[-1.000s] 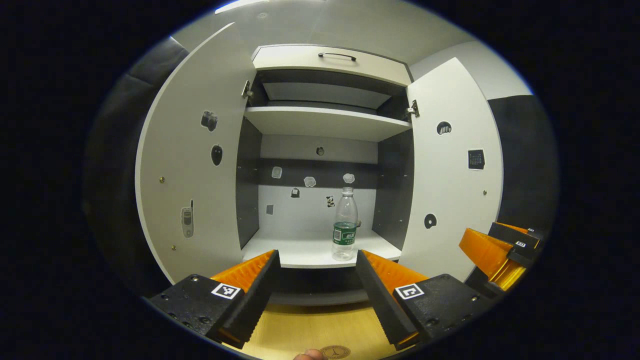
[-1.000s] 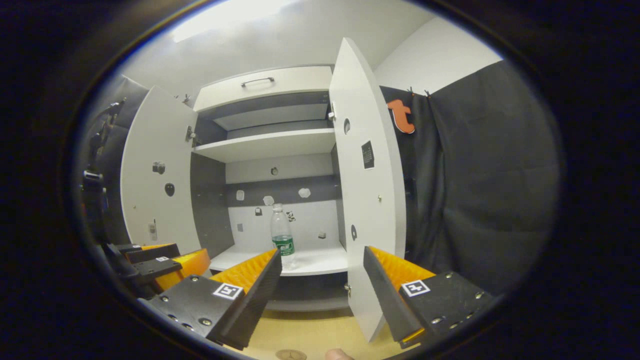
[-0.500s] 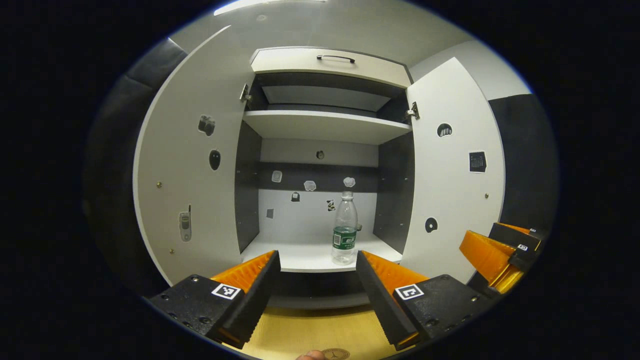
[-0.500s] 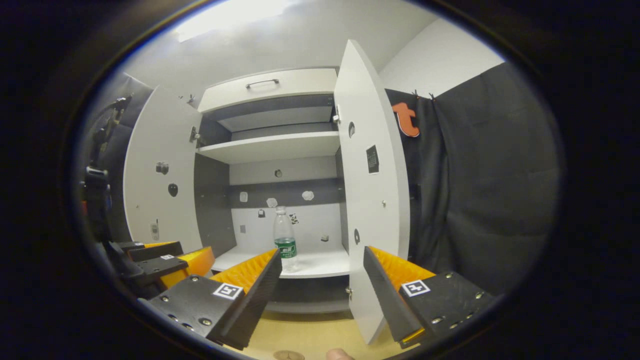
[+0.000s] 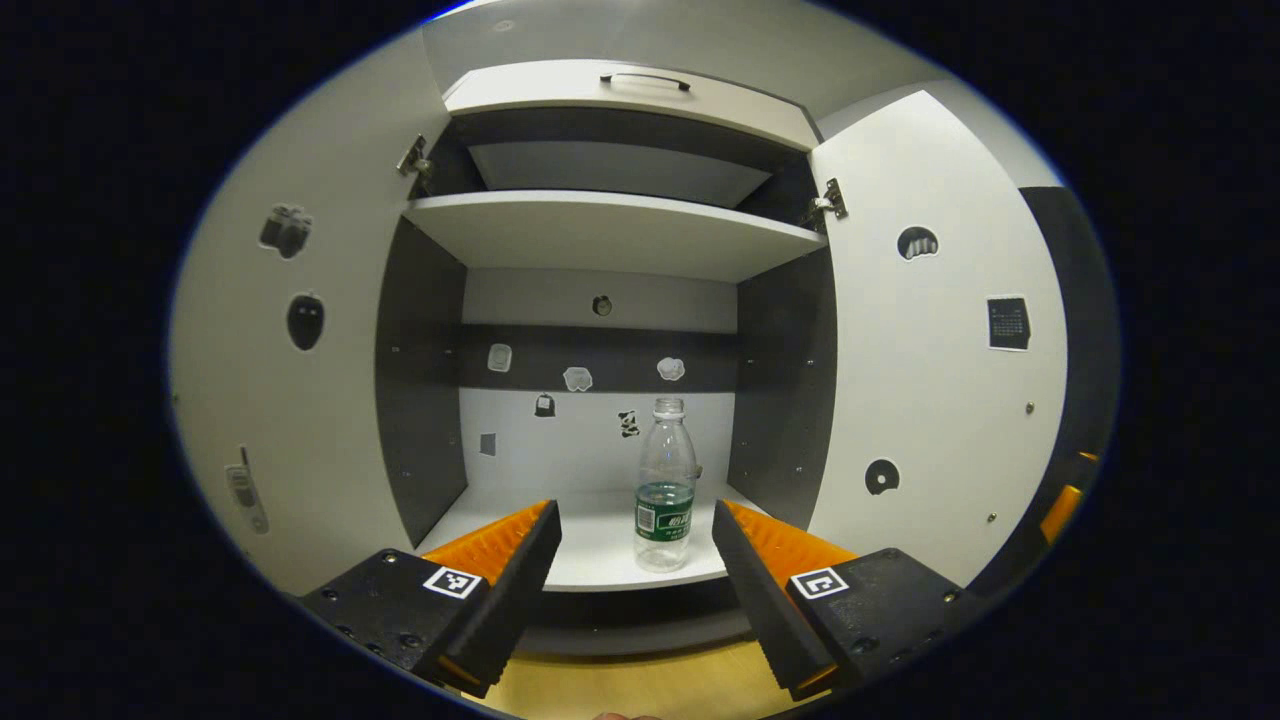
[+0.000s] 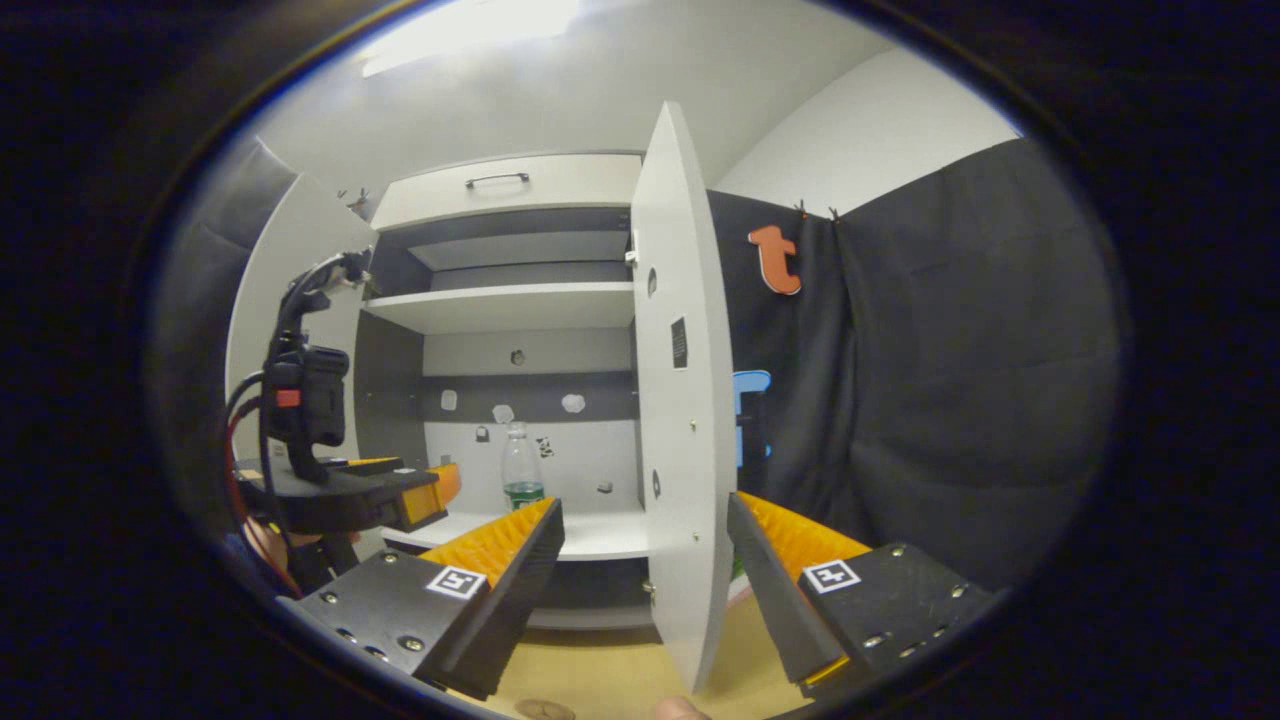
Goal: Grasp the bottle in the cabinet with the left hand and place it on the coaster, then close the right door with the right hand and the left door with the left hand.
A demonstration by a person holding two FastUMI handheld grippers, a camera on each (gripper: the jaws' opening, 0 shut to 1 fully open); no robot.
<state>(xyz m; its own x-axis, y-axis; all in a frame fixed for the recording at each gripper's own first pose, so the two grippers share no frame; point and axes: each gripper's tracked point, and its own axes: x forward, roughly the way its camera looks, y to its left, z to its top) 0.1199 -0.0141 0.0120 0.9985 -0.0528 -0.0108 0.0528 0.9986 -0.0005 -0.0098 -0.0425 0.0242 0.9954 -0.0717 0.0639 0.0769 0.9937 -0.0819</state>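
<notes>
A clear plastic bottle [image 5: 665,487] with a green label stands upright near the front of the cabinet's lower shelf [image 5: 600,555]. My left gripper [image 5: 635,520] is open just short of the shelf edge, and the bottle appears between its fingers but farther in. In the right gripper view the bottle [image 6: 521,465] is small, with the left gripper [image 6: 425,492] to its left. My right gripper [image 6: 645,512] is open with nothing held, facing the edge of the open right door [image 6: 685,420]. A round brown coaster [image 6: 545,709] lies on the wooden table [image 6: 610,675].
Both cabinet doors stand wide open: the left door [image 5: 290,420] and the right door [image 5: 930,370]. An upper shelf [image 5: 610,225] and a drawer with a handle [image 5: 640,85] sit above. Black cloth [image 6: 950,400] hangs right of the cabinet.
My left gripper has moved forward toward the cabinet, so the bottle looks larger and sits between its fingers. The right gripper has shifted, and the right door now appears edge-on.
</notes>
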